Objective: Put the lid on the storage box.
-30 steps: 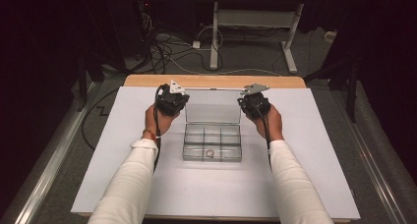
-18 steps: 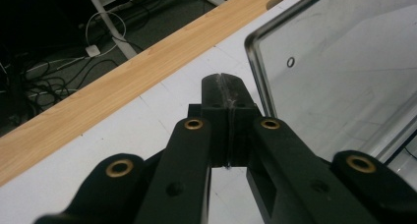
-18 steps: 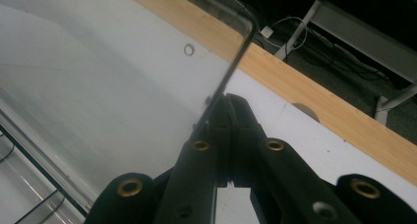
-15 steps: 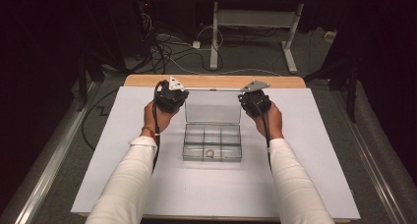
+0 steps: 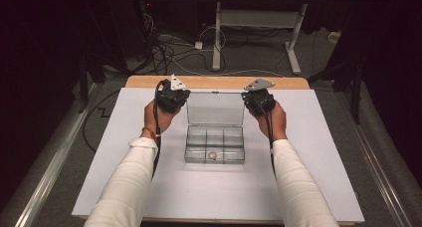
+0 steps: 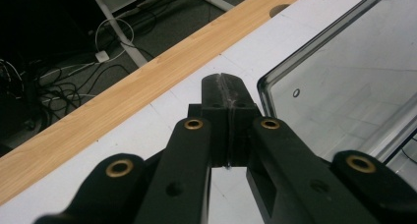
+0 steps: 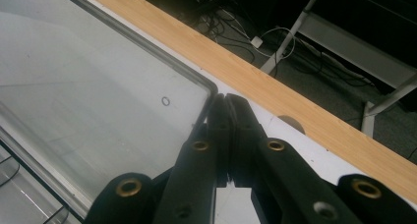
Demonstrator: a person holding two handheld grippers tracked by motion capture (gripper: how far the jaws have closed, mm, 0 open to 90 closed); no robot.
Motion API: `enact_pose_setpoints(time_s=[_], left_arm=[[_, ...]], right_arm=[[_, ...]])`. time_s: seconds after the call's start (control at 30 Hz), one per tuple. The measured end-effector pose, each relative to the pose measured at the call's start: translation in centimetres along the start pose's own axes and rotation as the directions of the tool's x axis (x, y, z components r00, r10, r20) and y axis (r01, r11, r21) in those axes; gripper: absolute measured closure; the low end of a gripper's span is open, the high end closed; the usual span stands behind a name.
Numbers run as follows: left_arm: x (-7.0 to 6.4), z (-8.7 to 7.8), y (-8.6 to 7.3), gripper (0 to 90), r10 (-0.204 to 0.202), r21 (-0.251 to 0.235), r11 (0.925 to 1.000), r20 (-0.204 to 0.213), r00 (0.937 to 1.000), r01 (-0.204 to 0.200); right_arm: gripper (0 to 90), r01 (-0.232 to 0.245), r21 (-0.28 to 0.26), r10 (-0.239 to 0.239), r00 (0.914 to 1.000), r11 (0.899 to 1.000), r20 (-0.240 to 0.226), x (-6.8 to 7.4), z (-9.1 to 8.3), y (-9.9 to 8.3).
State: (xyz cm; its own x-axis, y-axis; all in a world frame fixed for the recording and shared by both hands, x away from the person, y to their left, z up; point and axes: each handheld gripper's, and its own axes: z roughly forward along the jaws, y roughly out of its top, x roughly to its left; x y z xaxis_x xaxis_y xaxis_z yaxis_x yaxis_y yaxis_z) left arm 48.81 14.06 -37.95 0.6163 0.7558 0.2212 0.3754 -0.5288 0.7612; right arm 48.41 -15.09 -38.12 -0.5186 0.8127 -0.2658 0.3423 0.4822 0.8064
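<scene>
Box (image 5: pixel 215 144) sitting mid-table, lid (image 5: pixel 215 109) standing open. Left gripper (image 5: pixel 172 94) and right gripper (image 5: pixel 259 97), jaws pressed together, empty, flanking lid's far corners. Nothing shifting since a second ago; likely pausing.

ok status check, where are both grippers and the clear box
Left gripper and right gripper: jaws shut, flanking the raised lid. Clear plastic compartment box: open, lid upright, small ring in a front compartment. White table: nothing in the way.
</scene>
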Motion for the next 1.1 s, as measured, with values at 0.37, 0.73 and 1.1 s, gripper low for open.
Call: enact_pose_setpoints(time_s=[0.37, 0.73, 1.1], left_arm=[[-0.3, -0.7, 0.1, 87.6, 0.009, -0.009, 0.9999, -0.01, 0.9999, -0.009], [-1.0, -1.4, -0.5, 87.8, 0.0, -0.039, 0.9992, -0.034, 0.9994, -0.002], [-1.5, -1.7, -1.2, 87.5, -0.009, -0.069, 0.9976, -0.029, 0.9995, 0.007]], right_arm=[[90.0, -0.02, -0.026, 0.02, 0.9998, 0.999, 0.004, 0.1, -0.8, 0.1], [90.0, -0.03, -0.036, 0.03, 0.9994, 0.999, 0.019, 0.7, -1.5, -0.2], [90.0, -0.037, -0.084, 0.04, 0.9989, 0.996, 0.026, 1.1, -2.1, -0.9]])
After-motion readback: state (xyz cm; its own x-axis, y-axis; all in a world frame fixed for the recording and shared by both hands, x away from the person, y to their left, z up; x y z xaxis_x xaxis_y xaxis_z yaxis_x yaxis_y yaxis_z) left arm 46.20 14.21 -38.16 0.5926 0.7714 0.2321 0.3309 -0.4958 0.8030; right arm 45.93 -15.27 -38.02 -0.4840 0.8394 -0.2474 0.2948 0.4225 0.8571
